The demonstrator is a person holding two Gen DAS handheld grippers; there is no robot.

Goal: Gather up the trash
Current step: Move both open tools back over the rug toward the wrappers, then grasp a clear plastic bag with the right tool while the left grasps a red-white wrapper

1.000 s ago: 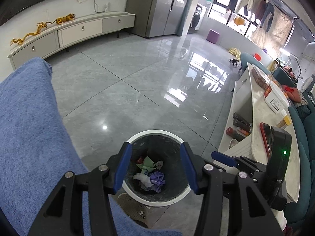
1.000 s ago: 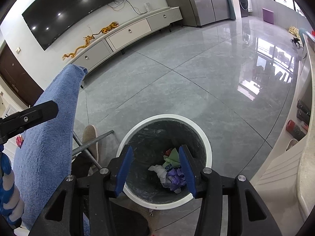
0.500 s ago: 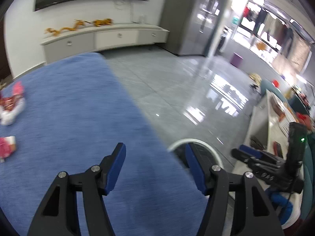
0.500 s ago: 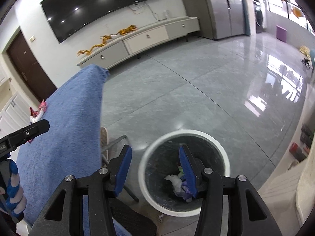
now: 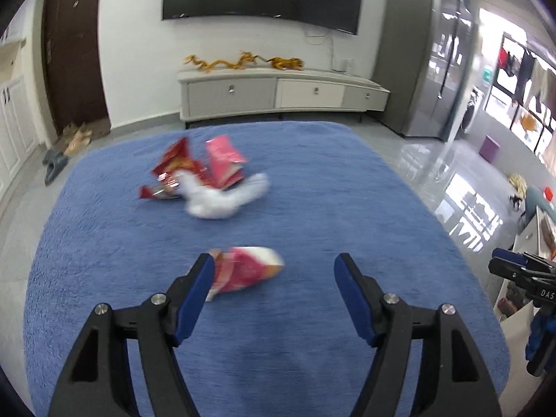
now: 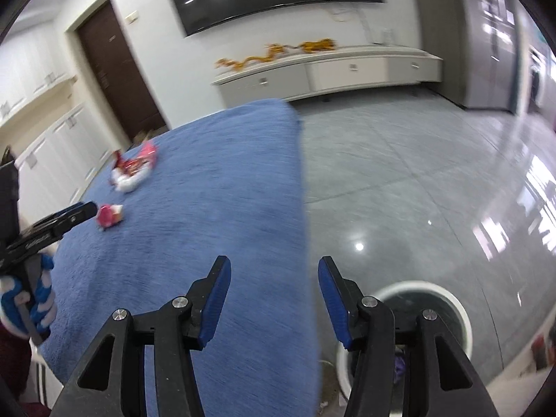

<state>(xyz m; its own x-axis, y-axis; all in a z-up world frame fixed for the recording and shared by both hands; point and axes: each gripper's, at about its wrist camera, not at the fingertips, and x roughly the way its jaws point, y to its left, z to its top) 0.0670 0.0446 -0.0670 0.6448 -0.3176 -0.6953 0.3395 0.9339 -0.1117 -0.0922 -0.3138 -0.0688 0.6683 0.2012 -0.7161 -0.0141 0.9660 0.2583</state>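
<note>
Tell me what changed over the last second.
Both grippers swung away from the trash bin toward the blue table. The left gripper now faces the pink wrapper; the right gripper hangs over the table edge. Both stayed open and empty.

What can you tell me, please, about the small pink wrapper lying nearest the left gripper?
The pink wrapper is a small crumpled packet, pink and red with a white end, blurred by motion. It lies flat on the blue cloth, apart from the other trash, just ahead of the open left gripper, nearer its left finger. Nothing grips it.

Both wrist views overlook blue cloth point(image 5: 312, 180) toward TV wall point(image 6: 146, 3); right farther back.
</note>
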